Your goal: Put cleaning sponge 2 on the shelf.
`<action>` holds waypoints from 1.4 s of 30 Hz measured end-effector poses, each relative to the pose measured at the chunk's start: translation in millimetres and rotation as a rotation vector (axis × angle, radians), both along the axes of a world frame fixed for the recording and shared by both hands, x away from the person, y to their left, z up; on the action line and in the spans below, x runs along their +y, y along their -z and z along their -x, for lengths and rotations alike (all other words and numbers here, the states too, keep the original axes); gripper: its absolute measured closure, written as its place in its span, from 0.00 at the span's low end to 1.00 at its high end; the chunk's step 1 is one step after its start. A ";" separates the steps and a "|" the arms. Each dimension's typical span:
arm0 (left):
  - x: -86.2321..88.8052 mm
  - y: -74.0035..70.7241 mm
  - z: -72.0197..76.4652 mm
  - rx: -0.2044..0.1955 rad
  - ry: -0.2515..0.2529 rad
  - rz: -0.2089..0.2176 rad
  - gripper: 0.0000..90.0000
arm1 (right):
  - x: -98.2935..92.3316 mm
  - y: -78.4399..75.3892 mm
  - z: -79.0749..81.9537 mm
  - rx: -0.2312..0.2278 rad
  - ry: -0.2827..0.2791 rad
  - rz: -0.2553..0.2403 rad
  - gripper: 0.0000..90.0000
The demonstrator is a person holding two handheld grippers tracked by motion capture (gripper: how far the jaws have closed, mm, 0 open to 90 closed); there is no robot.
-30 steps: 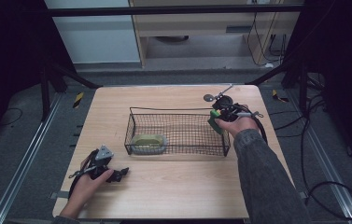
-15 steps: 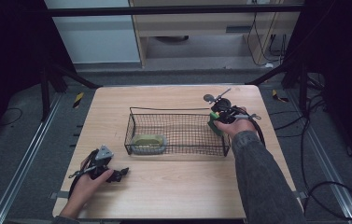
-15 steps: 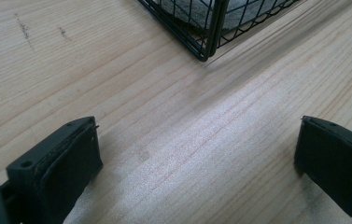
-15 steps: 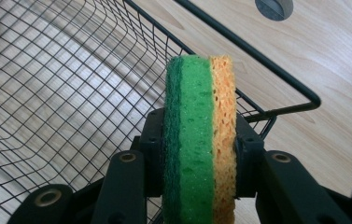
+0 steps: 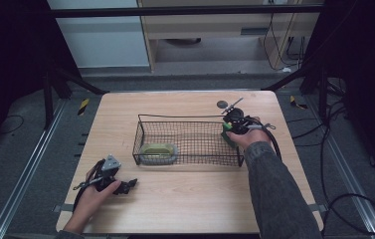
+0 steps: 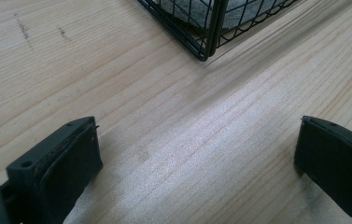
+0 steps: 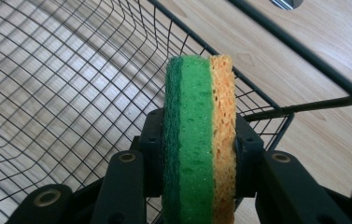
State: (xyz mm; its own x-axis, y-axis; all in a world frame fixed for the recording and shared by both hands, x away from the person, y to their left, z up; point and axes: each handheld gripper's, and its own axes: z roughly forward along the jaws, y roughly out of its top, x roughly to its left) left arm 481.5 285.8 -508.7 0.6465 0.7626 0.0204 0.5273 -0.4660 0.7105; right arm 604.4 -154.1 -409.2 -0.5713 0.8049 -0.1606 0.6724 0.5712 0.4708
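A black wire basket (image 5: 190,142) stands in the middle of the wooden table (image 5: 185,199). Inside its left end lies a grey dish with an olive-green thing (image 5: 158,151) in it. My right gripper (image 5: 231,130) is over the basket's right end, shut on a green and orange sponge (image 7: 199,140) that stands on edge between the jaws, above the basket's corner (image 7: 285,114). My left gripper (image 5: 125,185) rests low on the table at the front left, open, with bare wood between its jaws; the basket's near corner (image 6: 206,44) lies ahead of it.
A small dark round thing (image 5: 221,104) lies on the table behind the basket's right end. A cable (image 5: 324,199) trails from the right gripper off the table's right side. Metal rails run along the floor on both sides.
My right gripper with the sponge has moved slightly left and forward over the basket's right end. The left gripper has stayed in place.
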 end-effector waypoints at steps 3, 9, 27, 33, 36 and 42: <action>0.0 -0.1 0.0 0.001 0.000 0.000 0.00 | 1.5 4.8 0.2 0.000 0.005 0.001 0.71; 0.0 0.0 -0.1 0.000 0.002 0.001 0.00 | 1.2 4.5 0.4 0.003 0.008 -0.005 0.70; 0.1 0.0 -0.2 0.000 0.003 0.000 0.00 | 4.6 -3.7 8.1 -0.007 0.000 -0.029 0.59; -0.2 0.2 0.0 0.001 -0.001 0.005 0.00 | 5.6 -11.2 15.3 -0.016 -0.014 -0.047 0.60; -0.2 0.2 0.0 0.001 0.000 0.004 0.00 | 7.4 -14.5 19.5 -0.018 -0.027 -0.054 0.63; -0.3 0.2 0.0 0.001 0.000 0.004 0.00 | 10.5 -16.5 24.5 -0.015 -0.040 -0.068 0.64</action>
